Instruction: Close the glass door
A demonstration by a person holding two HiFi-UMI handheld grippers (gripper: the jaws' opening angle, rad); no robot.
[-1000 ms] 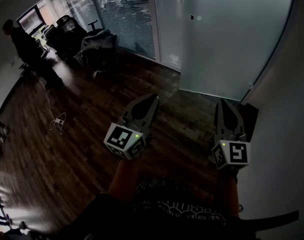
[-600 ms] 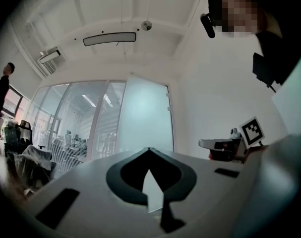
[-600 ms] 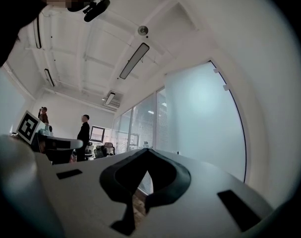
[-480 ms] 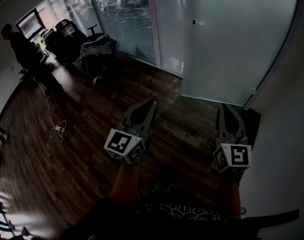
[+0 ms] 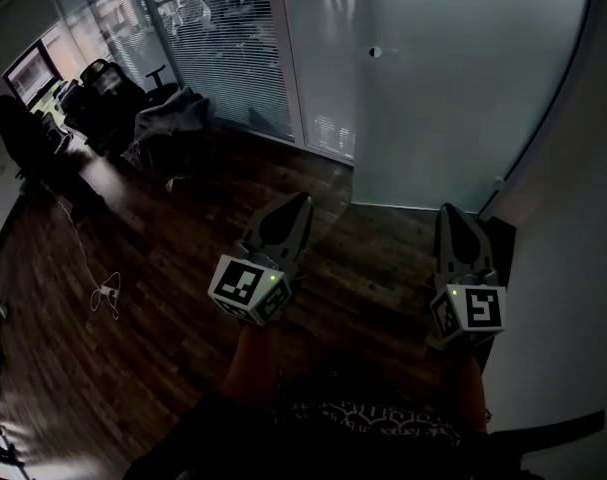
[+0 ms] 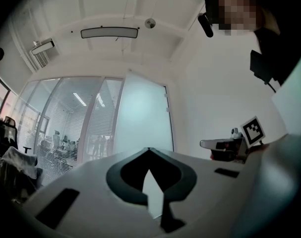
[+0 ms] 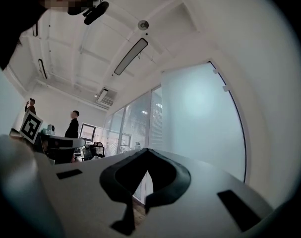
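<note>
The frosted glass door (image 5: 453, 98) stands ahead of me at the top right of the head view, with a small fitting (image 5: 375, 52) near its left edge. My left gripper (image 5: 293, 201) is held over the dark wood floor, short of the door's left edge, shut and empty. My right gripper (image 5: 451, 211) points at the door's lower right part, also shut and empty. The door (image 6: 143, 118) fills the middle of the left gripper view beyond my left gripper's (image 6: 149, 149) joined tips. In the right gripper view the door (image 7: 200, 118) rises behind my right gripper (image 7: 148, 150).
A white wall (image 5: 573, 268) runs close on my right. Left of the door stands a glass partition with blinds (image 5: 228, 58). Office chairs (image 5: 153, 118) and a person (image 5: 13, 133) are at the far left, and a loose cable (image 5: 105, 293) lies on the floor.
Both grippers have moved forward toward the door, side by side and still shut. The door now looks nearer and larger; the person has slid to the picture's left edge.
</note>
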